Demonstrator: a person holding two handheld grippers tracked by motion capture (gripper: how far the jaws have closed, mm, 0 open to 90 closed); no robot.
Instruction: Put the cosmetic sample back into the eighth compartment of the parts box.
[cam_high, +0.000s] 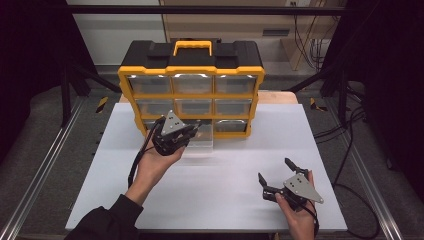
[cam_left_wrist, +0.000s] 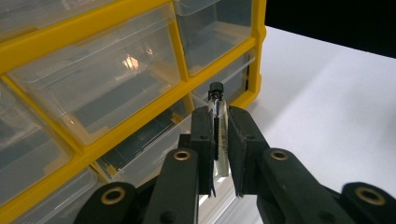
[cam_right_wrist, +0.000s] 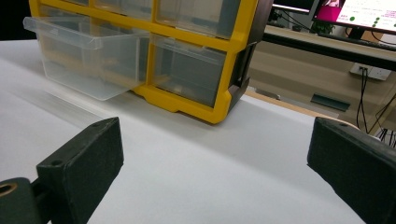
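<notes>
1. The left claw (cam_left_wrist: 219, 140) is clamped on a small glass vial (cam_left_wrist: 218, 135) with a black cap; the vial's long axis runs along the jaws, with its cap pointing out past the tips toward the organizer.
2. The yellow-and-black drawer organizer (cam_high: 190, 75) stands upright at the far edge of the white bench (cam_high: 225, 200).
3. Its bottom middle clear drawer (cam_high: 200, 142) is pulled out toward the person, and the left claw (cam_high: 192, 127) is held just over it.
4. The right claw (cam_high: 272, 175) is spread wide and holds nothing, resting low near the bench's right front, well apart from the organizer.
5. Bare bench lies between the two claws.
</notes>
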